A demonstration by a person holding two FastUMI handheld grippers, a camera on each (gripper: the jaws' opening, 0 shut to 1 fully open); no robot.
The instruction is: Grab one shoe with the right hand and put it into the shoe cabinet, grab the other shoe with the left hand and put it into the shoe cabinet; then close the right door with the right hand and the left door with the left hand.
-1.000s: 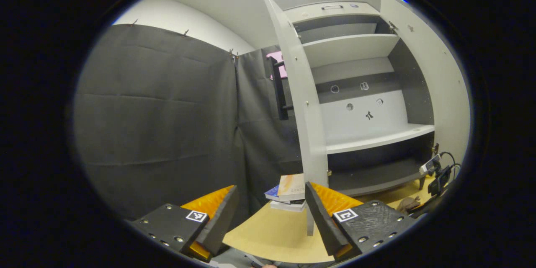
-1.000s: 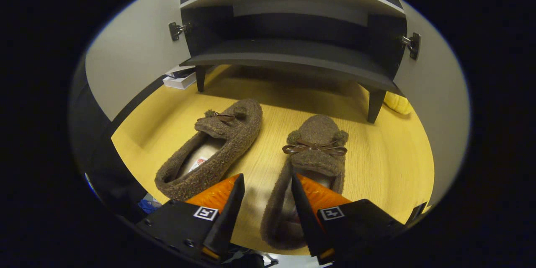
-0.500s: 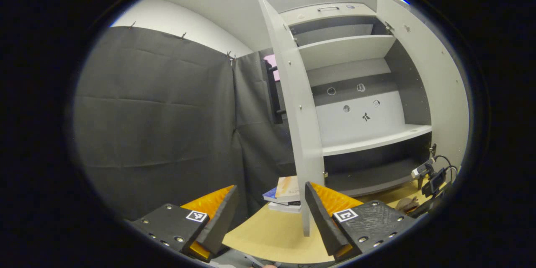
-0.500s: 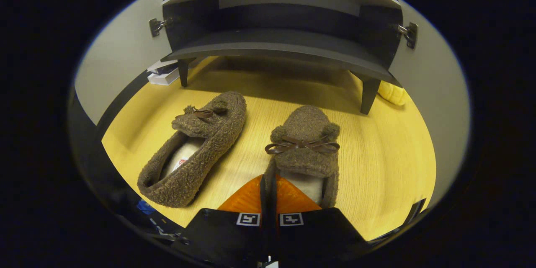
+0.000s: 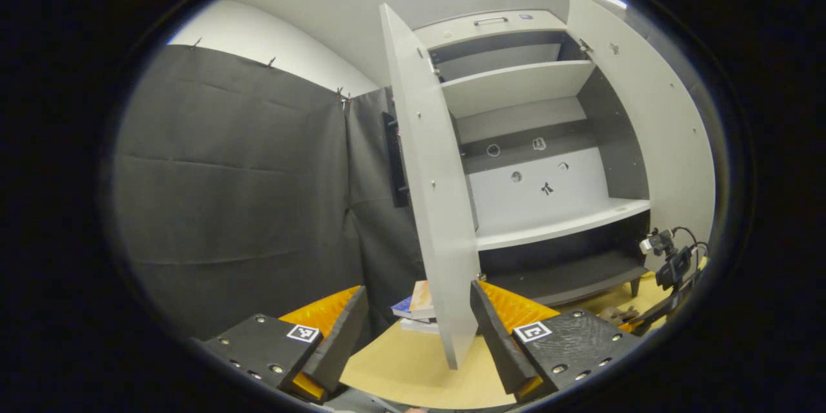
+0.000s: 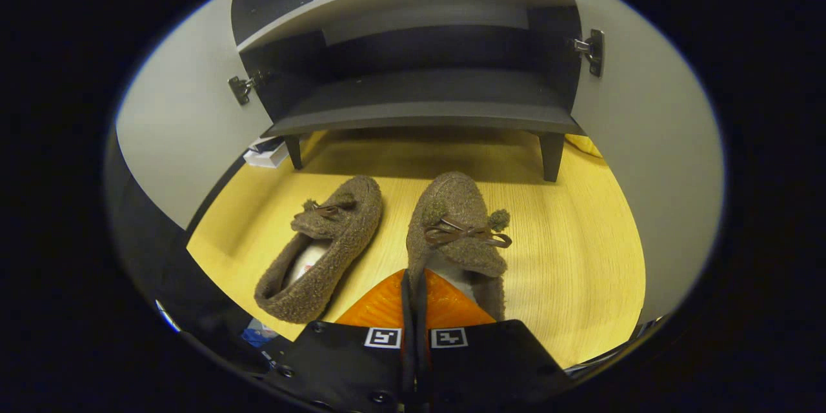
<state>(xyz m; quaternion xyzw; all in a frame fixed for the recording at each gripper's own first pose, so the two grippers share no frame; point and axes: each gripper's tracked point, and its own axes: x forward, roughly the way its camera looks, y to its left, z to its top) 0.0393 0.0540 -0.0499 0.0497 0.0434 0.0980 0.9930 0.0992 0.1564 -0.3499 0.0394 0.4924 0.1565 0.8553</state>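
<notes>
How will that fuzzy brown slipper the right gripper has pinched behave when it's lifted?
The slipper looks soft and fleecy, so it will probably sag from the pinched side wall. It seems light. The right gripper holds only a thin edge, so it may swing or twist.

No writing here can be made out. The square black-and-white markers (image 6: 383, 337) on the gripper bodies carry patterns, not words, and the label (image 6: 308, 266) inside the left slipper (image 6: 322, 245) is too small to read.
</notes>
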